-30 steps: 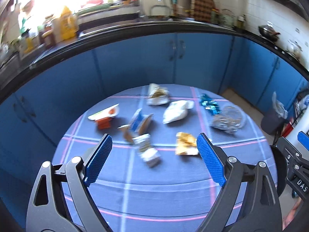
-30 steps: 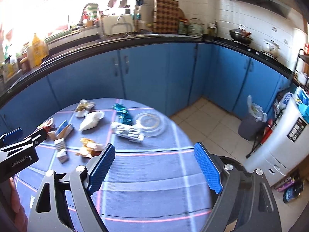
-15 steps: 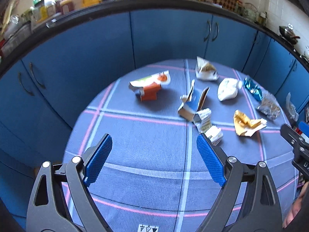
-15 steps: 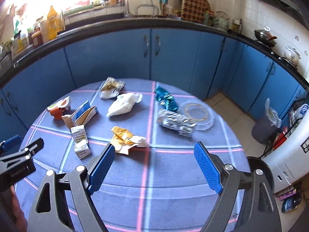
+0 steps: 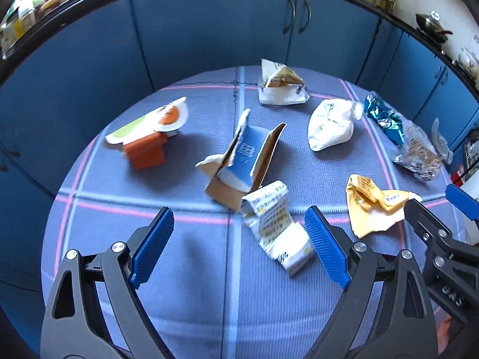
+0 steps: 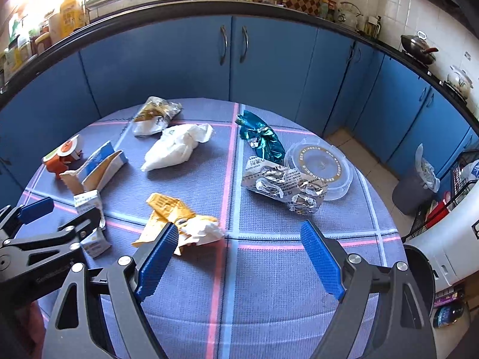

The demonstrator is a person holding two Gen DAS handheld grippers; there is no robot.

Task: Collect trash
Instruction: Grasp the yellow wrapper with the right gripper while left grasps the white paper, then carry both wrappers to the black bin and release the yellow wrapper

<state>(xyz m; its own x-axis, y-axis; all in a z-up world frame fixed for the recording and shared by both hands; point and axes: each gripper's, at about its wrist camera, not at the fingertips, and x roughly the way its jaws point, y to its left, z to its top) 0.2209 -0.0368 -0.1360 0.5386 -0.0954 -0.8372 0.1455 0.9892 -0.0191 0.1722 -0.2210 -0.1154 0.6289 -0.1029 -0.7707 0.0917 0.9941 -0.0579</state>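
Note:
Trash lies on a round table with a blue checked cloth point(image 5: 179, 299). My left gripper point(image 5: 238, 248) is open and empty, low over the cloth, its right finger beside a crushed white and yellow carton point(image 5: 275, 227). Beyond it are a torn blue box point(image 5: 245, 161), an orange cup with peeled lid point(image 5: 143, 146), a white wrapper point(image 5: 329, 125) and a yellow wrapper point(image 5: 371, 206). My right gripper point(image 6: 236, 260) is open and empty, its left finger at the yellow wrapper point(image 6: 176, 218). A silver foil pack point(image 6: 281, 185), a teal wrapper point(image 6: 260, 137) and a clear lid point(image 6: 320, 164) lie further right.
Blue kitchen cabinets point(image 6: 233, 68) curve behind the table under a cluttered counter. A grey bin with a bag point(image 6: 416, 185) stands on the tiled floor at the right. A black round bin rim point(image 6: 422, 272) sits by the table's right edge.
Both grippers have moved forward and lower toward the table. The left gripper has closed in on the white and yellow carton, the right on the yellow wrapper. Both stayed open.

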